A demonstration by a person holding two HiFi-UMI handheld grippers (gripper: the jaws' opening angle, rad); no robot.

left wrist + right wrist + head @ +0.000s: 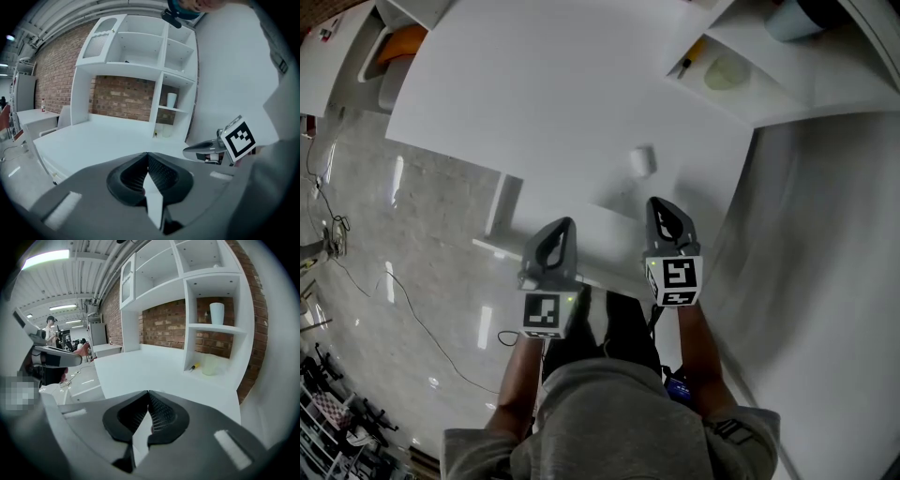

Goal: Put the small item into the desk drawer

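A small white cylinder (642,160) lies on the white desk (534,94), a little beyond my right gripper (659,204). That gripper hangs over the desk's near edge, shut and empty, as its own view (148,393) shows. To its left, my left gripper (561,225) is also over the near edge, with its jaws meeting at the tip (147,154) and nothing between them. A white ledge (502,247) juts out below the desk's front edge; I cannot tell whether it is the drawer. Neither gripper view shows the small cylinder.
A white shelf unit (787,66) stands at the desk's back right, holding a pale yellow cup (724,73) and a screwdriver (691,56). A white cup (216,313) sits on a higher shelf. A wall (825,281) runs along the right. Cables (412,309) cross the glossy floor.
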